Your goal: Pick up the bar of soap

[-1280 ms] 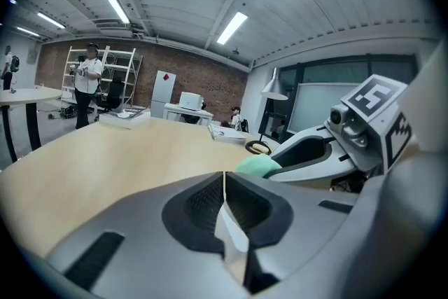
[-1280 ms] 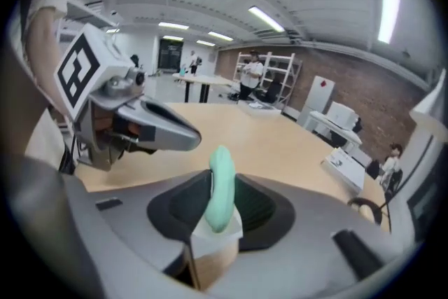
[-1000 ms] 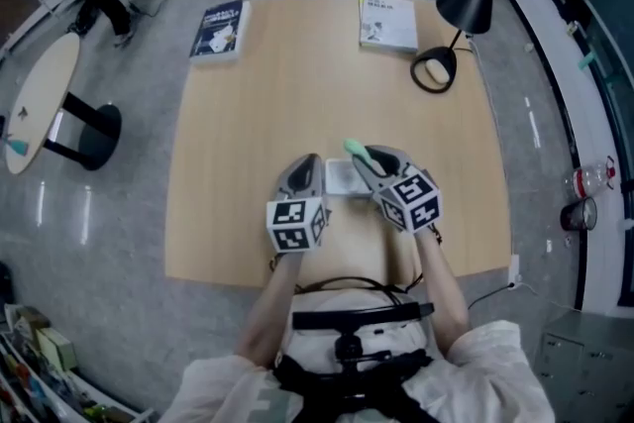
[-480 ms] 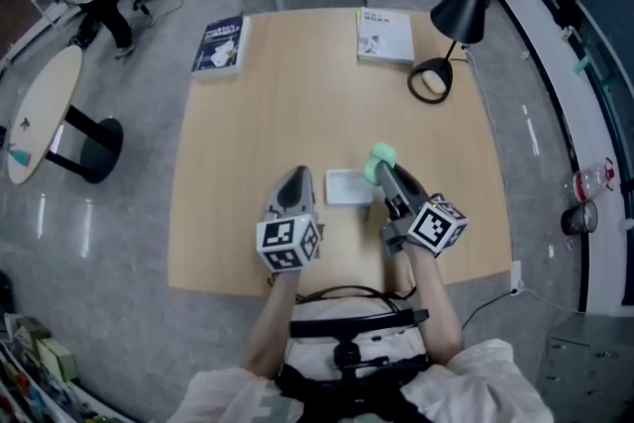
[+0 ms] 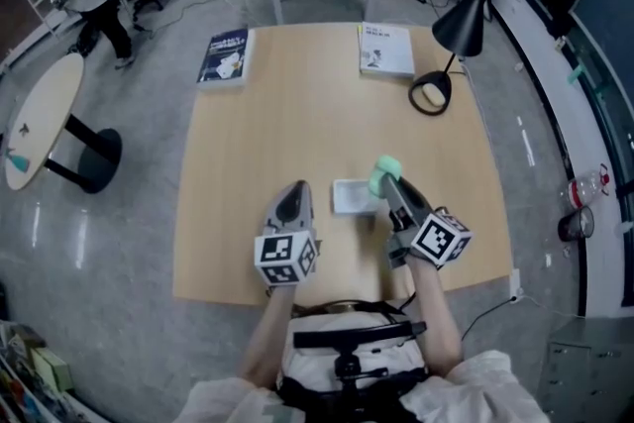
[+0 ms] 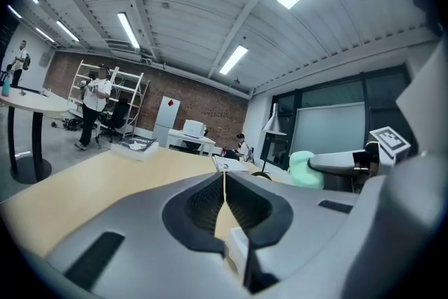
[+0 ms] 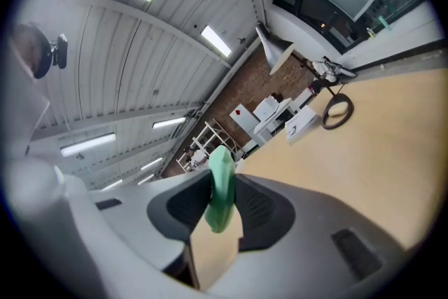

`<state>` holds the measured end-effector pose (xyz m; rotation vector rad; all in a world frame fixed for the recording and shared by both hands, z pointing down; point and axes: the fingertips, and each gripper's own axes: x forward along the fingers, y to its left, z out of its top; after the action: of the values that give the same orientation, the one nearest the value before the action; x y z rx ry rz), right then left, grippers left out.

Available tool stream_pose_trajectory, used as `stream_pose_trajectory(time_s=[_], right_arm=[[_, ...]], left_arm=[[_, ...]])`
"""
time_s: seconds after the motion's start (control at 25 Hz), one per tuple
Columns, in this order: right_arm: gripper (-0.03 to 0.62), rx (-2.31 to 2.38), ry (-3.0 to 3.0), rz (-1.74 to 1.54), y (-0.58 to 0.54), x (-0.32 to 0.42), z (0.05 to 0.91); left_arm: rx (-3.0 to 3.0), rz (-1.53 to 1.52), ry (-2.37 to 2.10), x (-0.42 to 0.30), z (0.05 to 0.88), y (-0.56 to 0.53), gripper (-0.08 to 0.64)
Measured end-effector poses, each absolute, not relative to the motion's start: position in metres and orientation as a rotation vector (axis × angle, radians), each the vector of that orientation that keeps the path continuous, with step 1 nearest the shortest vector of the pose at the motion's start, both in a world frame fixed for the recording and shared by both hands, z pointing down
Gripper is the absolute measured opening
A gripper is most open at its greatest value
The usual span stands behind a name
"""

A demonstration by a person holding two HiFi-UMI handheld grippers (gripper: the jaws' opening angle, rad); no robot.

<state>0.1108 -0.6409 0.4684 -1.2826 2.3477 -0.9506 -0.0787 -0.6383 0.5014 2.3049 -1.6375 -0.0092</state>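
The bar of soap [image 5: 384,172] is pale green and sits clamped between the jaws of my right gripper [image 5: 386,179], lifted off the table just right of a white soap dish [image 5: 352,196]. In the right gripper view the soap [image 7: 222,187] stands edge-on between the two dark pads, which press on both of its faces. My left gripper [image 5: 293,200] rests low over the table to the left of the dish, its jaws shut with nothing between them [image 6: 224,203]. The left gripper view also catches the green soap [image 6: 302,170] in the other gripper.
A black desk lamp [image 5: 451,27] stands at the far right of the wooden table [image 5: 258,129]. A white booklet [image 5: 386,49] and a dark blue book [image 5: 224,56] lie along the far edge. A round side table [image 5: 45,119] is on the floor to the left.
My right gripper has carried the soap up and rightward, off the white dish. The left gripper has stayed beside the dish.
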Motion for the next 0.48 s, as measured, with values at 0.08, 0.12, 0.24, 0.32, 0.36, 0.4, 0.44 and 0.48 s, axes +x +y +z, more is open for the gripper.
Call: stream_pose_trajectory(time_s=[0.08,0.12,0.24,0.32,0.36,0.4,0.44,0.48], right_arm=[[0.118,-1.301,2.289,-0.971,-0.636,0.112,0.462],[0.118,-1.31,2.26,-0.977,-0.634,0.112,0.459],[0.118,-1.345,2.214,-0.951,-0.622,0.108,0.45],[0.118,-1.364,2.213,-0.908,-0.613,0.103,0.442],[0.118,-1.377,2.216,-0.888,-0.61,0.1,0.438],[0.118,-1.391,2.22,-0.875,-0.605,0.098,0.435],[0.118,-1.399,2.226,-0.867,-0.6,0.096,0.433],[0.118,-1.401,2.23,-0.86,-0.594,0.094,0.431]], left_arm=[[2.31,-0.035,-1.629,-0.087,0.497,-0.638,0.015],[2.309,-0.056,-1.622,-0.09,0.495,-0.638,0.015],[2.349,-0.081,-1.581,-0.095,0.486,-0.634,0.015],[2.395,-0.088,-1.562,-0.097,0.479,-0.628,0.015],[2.408,-0.096,-1.561,-0.1,0.475,-0.626,0.015],[2.413,-0.106,-1.563,-0.104,0.472,-0.622,0.015],[2.411,-0.116,-1.565,-0.107,0.469,-0.618,0.015],[2.408,-0.124,-1.564,-0.11,0.467,-0.612,0.015]])
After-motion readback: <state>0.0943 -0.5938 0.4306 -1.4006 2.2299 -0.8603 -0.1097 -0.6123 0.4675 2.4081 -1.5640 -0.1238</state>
